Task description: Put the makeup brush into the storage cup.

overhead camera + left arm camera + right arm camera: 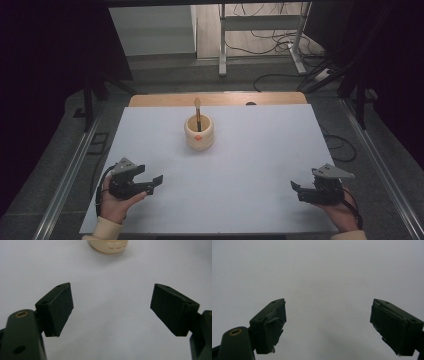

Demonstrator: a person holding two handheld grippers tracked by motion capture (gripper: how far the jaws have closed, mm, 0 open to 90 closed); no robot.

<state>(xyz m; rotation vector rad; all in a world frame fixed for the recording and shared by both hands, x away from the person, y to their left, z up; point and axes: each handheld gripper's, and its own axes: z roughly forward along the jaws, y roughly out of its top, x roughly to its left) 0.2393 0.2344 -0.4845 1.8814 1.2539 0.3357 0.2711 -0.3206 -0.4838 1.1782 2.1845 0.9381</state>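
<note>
A cream cup (199,134) stands upright at the far middle of the white table top (250,165), with a brown brush (198,112) standing in it. My left gripper (153,184) rests at the near left in a hand, open, its jaws pointing toward the middle. In the left gripper view the jaws (111,290) are spread wide with nothing between them, and the cup's base (108,245) lies well ahead. My right gripper (298,191) sits at the near right in the other hand, open and pointing left. Bare white surface lies between its jaws (328,302).
A strip of bare wood (215,99) runs along the table's far edge, with a small dark spot (250,104) on it. Metal rails (70,175) flank the table on both sides. Cables (280,42) and a white frame stand on the floor beyond.
</note>
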